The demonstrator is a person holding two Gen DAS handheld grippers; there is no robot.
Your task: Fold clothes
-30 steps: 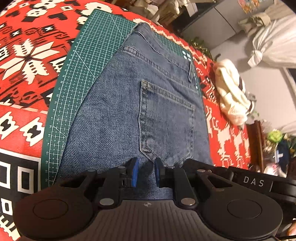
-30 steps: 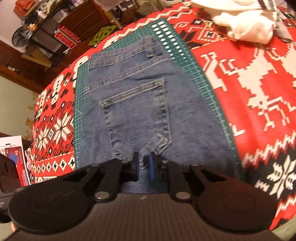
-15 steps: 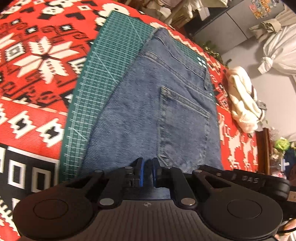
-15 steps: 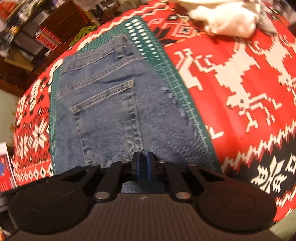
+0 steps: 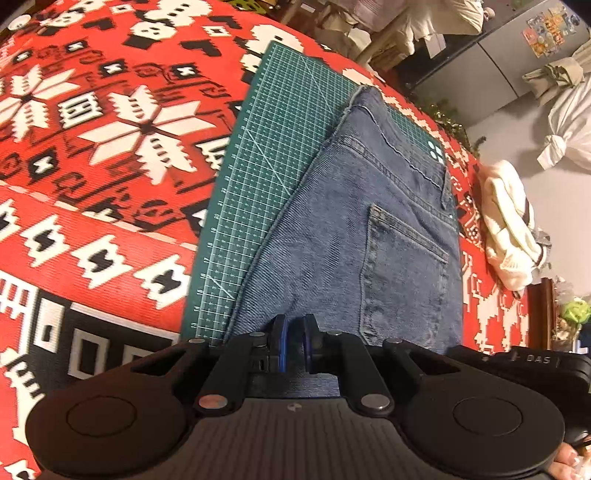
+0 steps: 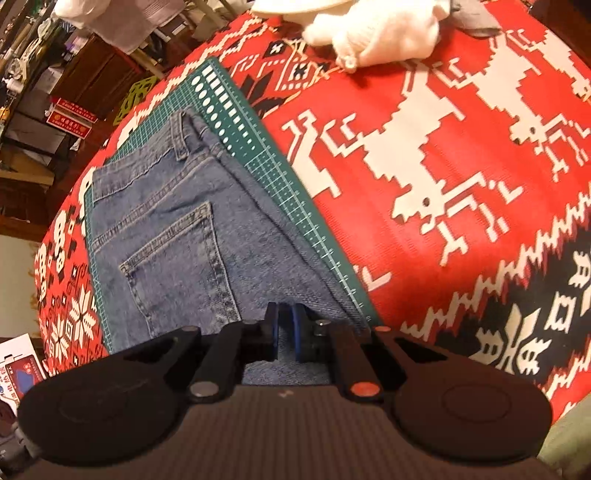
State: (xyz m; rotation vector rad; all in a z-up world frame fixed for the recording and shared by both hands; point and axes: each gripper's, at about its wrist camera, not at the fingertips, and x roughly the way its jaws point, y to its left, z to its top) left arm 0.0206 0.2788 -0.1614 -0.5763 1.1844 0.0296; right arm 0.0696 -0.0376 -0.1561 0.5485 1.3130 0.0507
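Blue jeans (image 5: 332,240) lie folded flat on a green cutting mat (image 5: 266,166), back pocket (image 5: 402,273) facing up, waistband at the far end. My left gripper (image 5: 293,332) is at the jeans' near edge, left of the pocket, shut on the denim that shows between its blue pads. In the right wrist view the same jeans (image 6: 177,240) sit on the mat (image 6: 266,162). My right gripper (image 6: 285,325) is shut on the near edge, right of the pocket (image 6: 177,266). The near edge itself is hidden under both grippers.
A red, white and black patterned cloth (image 5: 92,147) covers the table. A crumpled cream garment (image 5: 509,229) lies past the mat's right side, also seen as a cream garment (image 6: 384,33) at the far end. Shelves and clutter stand beyond the table.
The left jaws narrowed onto the denim. The left gripper slid left along the near edge and the right gripper slid right, so the pocket now sits between them.
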